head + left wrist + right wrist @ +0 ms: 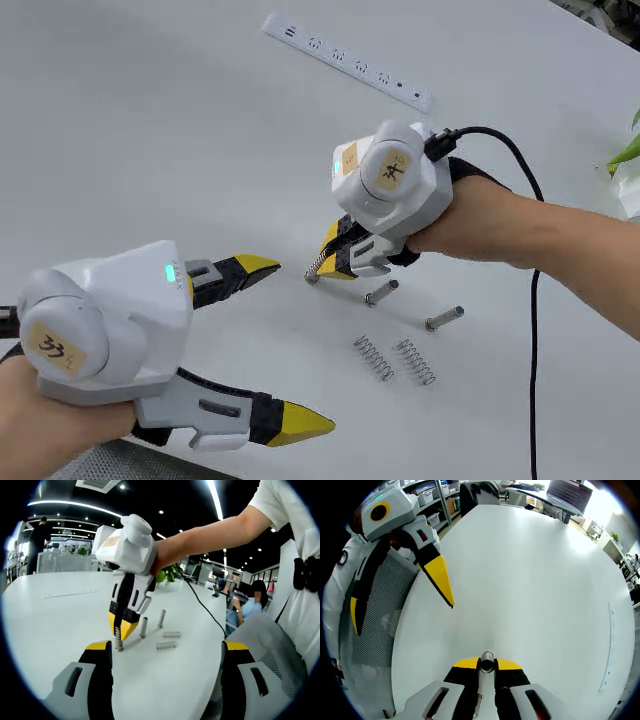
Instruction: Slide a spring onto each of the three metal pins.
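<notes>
Right tool [333, 258] clamps 1 pin [481, 687], spring [318, 268] end pressed to table [150, 130] (seating it, I judge). Left tool [300, 345] idle, jaws spread.

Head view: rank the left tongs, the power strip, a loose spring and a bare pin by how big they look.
1. left tongs, though they are nearest the camera, which inflates them.
2. power strip.
3. loose spring and bare pin: too alike to rank.

one spring [318, 266] upright, gripped; two bare pins [381, 292] standing; two springs [372, 357] lying flat nearby
</notes>
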`<state>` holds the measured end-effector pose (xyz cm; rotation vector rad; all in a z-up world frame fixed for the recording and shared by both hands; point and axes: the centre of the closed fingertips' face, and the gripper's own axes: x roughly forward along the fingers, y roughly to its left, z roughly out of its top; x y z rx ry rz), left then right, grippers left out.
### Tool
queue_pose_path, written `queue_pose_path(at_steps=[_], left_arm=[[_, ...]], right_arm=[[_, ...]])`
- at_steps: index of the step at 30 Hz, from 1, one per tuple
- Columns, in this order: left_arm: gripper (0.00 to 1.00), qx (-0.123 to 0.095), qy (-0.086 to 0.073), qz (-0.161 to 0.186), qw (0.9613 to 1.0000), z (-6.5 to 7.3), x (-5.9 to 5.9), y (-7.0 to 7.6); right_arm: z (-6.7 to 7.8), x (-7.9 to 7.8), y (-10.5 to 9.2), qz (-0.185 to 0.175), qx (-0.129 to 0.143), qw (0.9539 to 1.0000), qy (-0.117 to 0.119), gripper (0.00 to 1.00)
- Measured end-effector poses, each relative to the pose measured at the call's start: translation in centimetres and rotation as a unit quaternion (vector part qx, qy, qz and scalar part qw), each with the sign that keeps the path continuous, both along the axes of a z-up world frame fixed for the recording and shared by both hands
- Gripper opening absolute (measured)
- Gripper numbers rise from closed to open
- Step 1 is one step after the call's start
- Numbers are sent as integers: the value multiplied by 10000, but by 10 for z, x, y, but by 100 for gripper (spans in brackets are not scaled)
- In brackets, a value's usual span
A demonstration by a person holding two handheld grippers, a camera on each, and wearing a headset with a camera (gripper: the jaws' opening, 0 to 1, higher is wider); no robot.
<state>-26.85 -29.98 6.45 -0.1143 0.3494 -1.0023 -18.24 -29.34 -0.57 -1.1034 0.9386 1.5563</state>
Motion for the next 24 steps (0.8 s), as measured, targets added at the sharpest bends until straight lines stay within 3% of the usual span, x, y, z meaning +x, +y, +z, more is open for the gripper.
queue_pose_path(at_steps=[24], left_arm=[[89,14,13,6,10000,-1,-1,1]], right_arm=[[-12,-2,2,-28,11,10000,-16,8]])
